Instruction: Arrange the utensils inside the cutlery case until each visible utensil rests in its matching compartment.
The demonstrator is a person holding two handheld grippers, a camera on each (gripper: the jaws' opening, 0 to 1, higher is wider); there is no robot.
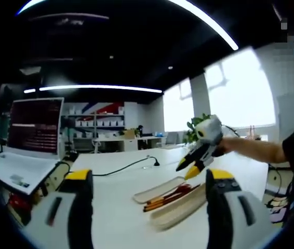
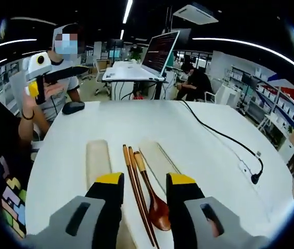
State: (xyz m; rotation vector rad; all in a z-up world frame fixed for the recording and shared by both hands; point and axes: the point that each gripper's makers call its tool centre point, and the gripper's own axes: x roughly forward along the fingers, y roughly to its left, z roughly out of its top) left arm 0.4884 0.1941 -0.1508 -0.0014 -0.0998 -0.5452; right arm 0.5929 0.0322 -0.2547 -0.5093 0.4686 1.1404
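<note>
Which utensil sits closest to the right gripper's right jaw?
The spoon: its bowl lies beside the right jaw, while the two chopsticks run left of it.

1. The tabletop is plain white.
2. Both halves of the cutlery case ahead of the right claw are cream.
3. Between that claw's jaws, the chopsticks are reddish-brown and the spoon a glossy brown.
4. Each claw is grey with yellow tips; the left claw matches.
5. The cable is black.
</note>
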